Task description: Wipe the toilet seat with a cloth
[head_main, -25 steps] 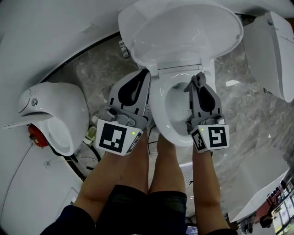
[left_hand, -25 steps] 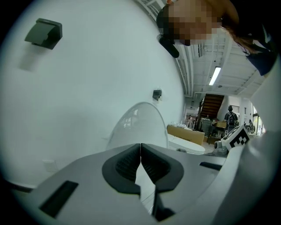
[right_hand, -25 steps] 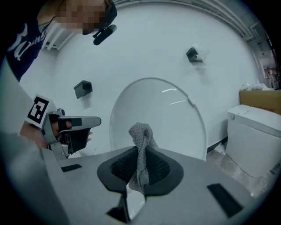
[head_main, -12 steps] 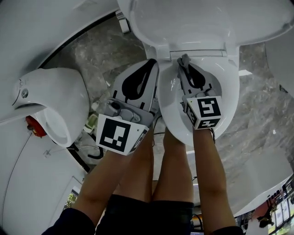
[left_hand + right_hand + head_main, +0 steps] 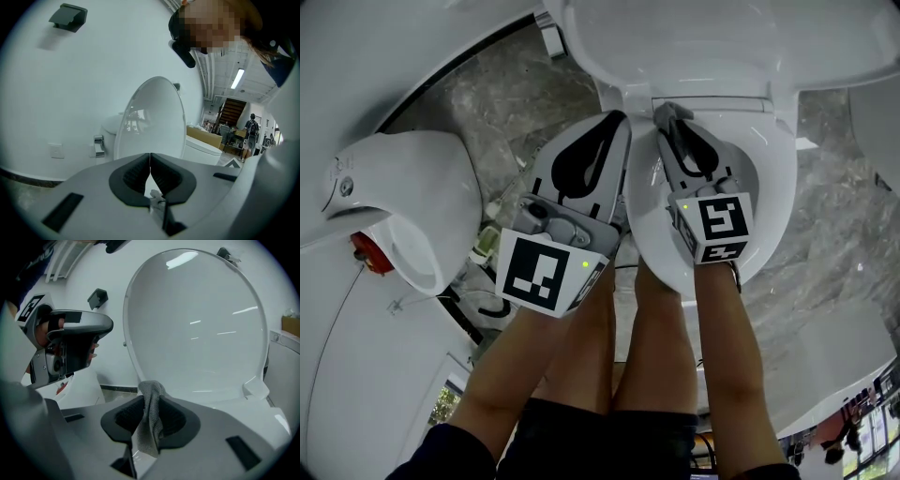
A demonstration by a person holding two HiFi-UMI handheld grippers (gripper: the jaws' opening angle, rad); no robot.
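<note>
At the far left of the head view stood a second white toilet (image 5: pixel 403 206) with a small red object (image 5: pixel 364 251) beside it; grey marbled floor (image 5: pixel 478 103) lay between it and the toilet being cleaned. The left gripper (image 5: pixel 617 116) hung just beside the bowl's left edge, over the floor; in its own view the two dark pads (image 5: pixel 140 171) met at the tips with nothing between them, so it was closed and empty; beyond them rose the raised lid (image 5: pixel 150 117), with a chrome valve (image 5: pixel 98 146) and a wall plate (image 5: pixel 56 151) to its left on the white wall. The person's bare legs (image 5: pixel 572 356) showed below both grippers.

Further right, the right gripper (image 5: pixel 664 112) reached over the bowl toward the back of the toilet seat (image 5: pixel 769 178); its jaws were clamped on a grey cloth (image 5: pixel 151 413), which stuck up above the pads and hung down in a fold between them. In the head view the cloth (image 5: pixel 667 114) sat at the seat's rear left, just beside the hinge; whether it pressed on the seat could not be told. The lid (image 5: pixel 712 37) stood open behind it; in the right gripper view it filled the upper frame (image 5: pixel 201 319), and the left gripper (image 5: pixel 70 343) appeared at the left edge.
</note>
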